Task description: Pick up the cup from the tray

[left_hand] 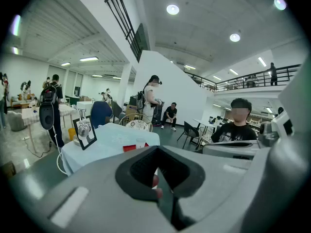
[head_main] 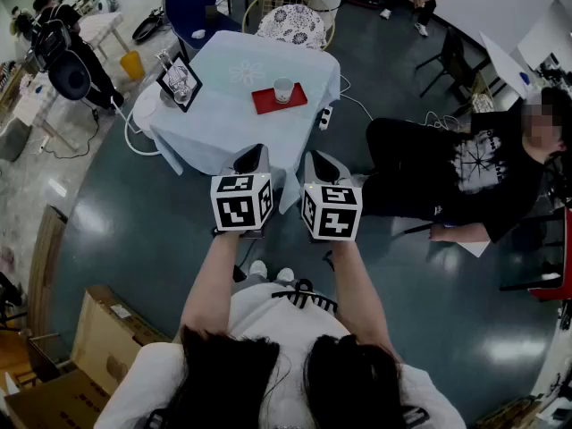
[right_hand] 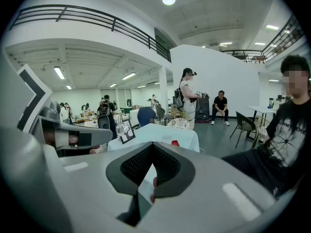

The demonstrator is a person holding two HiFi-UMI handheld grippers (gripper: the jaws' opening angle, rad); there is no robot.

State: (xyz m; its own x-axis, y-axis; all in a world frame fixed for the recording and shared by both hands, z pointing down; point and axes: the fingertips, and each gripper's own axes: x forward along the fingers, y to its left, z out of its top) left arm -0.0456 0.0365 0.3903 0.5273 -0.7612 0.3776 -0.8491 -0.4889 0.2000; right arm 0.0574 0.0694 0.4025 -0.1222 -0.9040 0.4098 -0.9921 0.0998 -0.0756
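A white cup (head_main: pixel 283 89) stands upright on a red tray (head_main: pixel 266 104) near the right edge of a small table under a pale cloth (head_main: pixel 223 123). My left gripper (head_main: pixel 252 159) and right gripper (head_main: pixel 323 165) hang side by side above the floor, just short of the table's near edge and well away from the cup. Both look shut, with nothing between the jaws. In the left gripper view the cup (left_hand: pixel 140 142) and tray (left_hand: pixel 128 148) show beyond the closed left gripper (left_hand: pixel 158 178). The right gripper (right_hand: pixel 150 178) points at the table, where the tray (right_hand: pixel 175 142) is barely visible.
A framed picture (head_main: pixel 180 82) stands on the table's left side. A patterned chair (head_main: pixel 292 23) and a blue chair (head_main: pixel 198 3) sit behind the table. A person in black (head_main: pixel 447 164) sits close on the right. Cardboard boxes (head_main: pixel 107 338) lie at lower left.
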